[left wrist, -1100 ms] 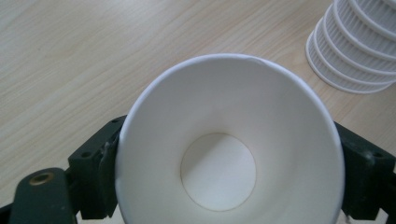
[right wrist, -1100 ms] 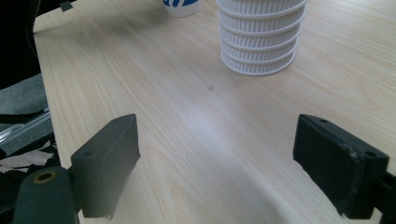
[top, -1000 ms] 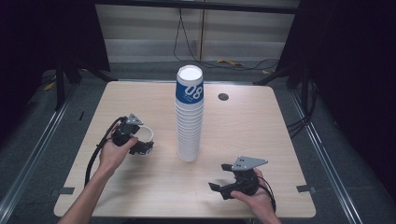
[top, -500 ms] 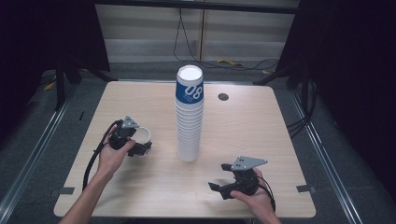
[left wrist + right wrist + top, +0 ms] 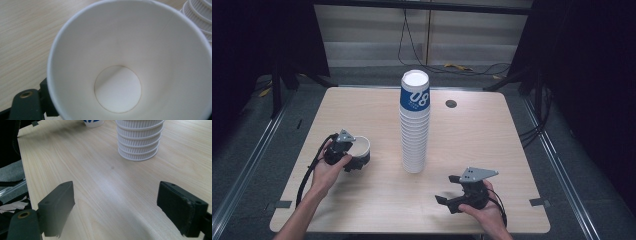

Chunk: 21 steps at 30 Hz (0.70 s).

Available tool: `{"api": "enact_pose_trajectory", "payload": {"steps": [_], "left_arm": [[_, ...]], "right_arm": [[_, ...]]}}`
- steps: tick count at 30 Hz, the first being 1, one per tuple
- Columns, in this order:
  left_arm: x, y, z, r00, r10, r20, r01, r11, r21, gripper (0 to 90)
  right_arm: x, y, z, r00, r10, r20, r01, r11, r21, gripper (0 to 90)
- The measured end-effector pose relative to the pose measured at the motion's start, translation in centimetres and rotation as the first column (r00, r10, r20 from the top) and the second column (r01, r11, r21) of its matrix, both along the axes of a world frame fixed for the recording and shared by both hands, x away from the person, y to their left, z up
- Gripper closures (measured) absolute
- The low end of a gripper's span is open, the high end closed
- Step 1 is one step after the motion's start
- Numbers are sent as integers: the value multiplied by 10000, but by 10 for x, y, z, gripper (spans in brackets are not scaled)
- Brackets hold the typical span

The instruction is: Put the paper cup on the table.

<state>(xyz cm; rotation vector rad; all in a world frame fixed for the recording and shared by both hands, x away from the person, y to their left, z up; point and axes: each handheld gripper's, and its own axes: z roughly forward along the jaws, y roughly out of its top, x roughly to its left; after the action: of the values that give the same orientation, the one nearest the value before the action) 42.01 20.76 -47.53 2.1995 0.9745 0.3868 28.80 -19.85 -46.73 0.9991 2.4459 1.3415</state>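
On the left side of the table (image 5: 377,107), nearer its front edge than its back, the left gripper (image 5: 346,156) is clamped on a single white paper cup (image 5: 358,150) — the cup stands mouth-up with its base on the wood, and the person's left hand (image 5: 328,171) wraps the gripper body from the front-left. In the left gripper view the cup's open mouth faces the camera, its plain white inside and round bottom in full sight, with one black jaw pressed against its outer wall at the lower left; the other jaw is hidden behind the cup. Just beside the cup, toward the middle of the table, rises a tall stack of paper cups (image 5: 414,125), upright, its ribbed white rims piled one over another and the topmost cup banded blue with the white figures "08"; cup and stack stand near each other but apart. Behind the stack, close to the back edge, a small dark round cable hole (image 5: 451,104) sits in the wood. Toward the front right corner the right gripper (image 5: 450,191) lies low over the bare table in the person's right hand (image 5: 484,210) — its jaws are spread wide with nothing between them, and the right gripper view shows the foot of the stack beyond them.
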Motion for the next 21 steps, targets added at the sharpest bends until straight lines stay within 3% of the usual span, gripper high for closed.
{"api": "enact_pose_trajectory", "payload": {"steps": [7, 11, 14, 17, 21], "left_arm": [[-7, 10, 1, 9996, 272, 20, -272, 9996, -102, 157], [-11, 14, 0, 9998, 147, -123, -149, 9998, -128, 158], [-16, 19, 1, 9998, 208, -27, -209, 9993, -294, 158], [-20, 28, 3, 9998, 219, 40, -216, 9972, -719, 157], [-27, 36, 6, 9997, 212, 157, -200, 9974, -687, 157]], "right_arm": [[0, 0, 0, 10000, -60, -23, 61, 10000, 71, 143], [1, -2, 0, 9999, -140, -30, 140, 9999, 85, 143], [0, -1, 1, 9999, -132, -24, 132, 9999, 99, 143], [0, -3, 1, 9998, -193, 14, 192, 9998, 111, 143], [0, -4, 2, 9995, -317, 44, 316, 9994, 155, 142]]}}
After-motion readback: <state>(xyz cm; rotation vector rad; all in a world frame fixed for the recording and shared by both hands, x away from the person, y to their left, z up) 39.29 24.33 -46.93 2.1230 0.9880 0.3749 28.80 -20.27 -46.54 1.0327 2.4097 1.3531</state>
